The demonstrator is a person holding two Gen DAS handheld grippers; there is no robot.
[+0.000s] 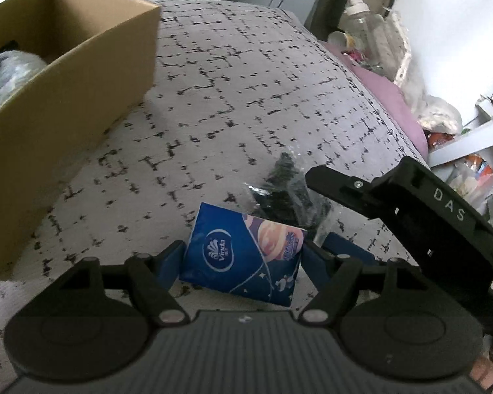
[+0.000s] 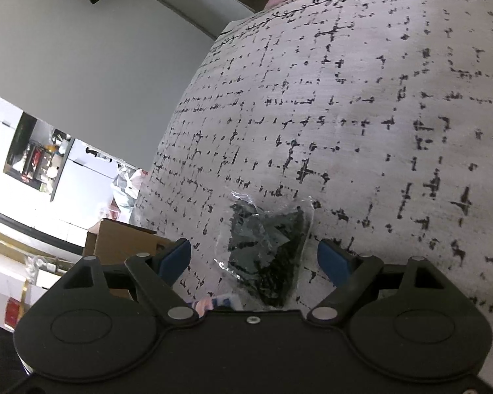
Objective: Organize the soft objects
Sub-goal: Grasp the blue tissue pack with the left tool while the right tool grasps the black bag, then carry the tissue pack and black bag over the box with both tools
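A blue Vinda tissue pack (image 1: 236, 249) lies on the grey patterned bedspread (image 1: 233, 98). My left gripper (image 1: 243, 257) is shut on it, one blue pad against each short side. Just behind the pack lies a clear plastic bag with something black inside (image 1: 286, 193). In the right wrist view that bag (image 2: 266, 246) sits between the pads of my right gripper (image 2: 254, 257), which stands open with a gap on both sides. The right gripper's black housing (image 1: 420, 210) hangs over the bag in the left wrist view. A corner of the tissue pack (image 2: 218, 302) shows low in the right wrist view.
An open cardboard box (image 1: 65, 98) stands on the bed at the left with a plastic-wrapped bundle (image 1: 6, 75) inside. The bed's right edge drops off by a purple sheet (image 1: 387, 98); bottles and clutter (image 1: 368, 29) stand beyond it. Bare bedspread (image 2: 378, 115) stretches ahead of the right gripper.
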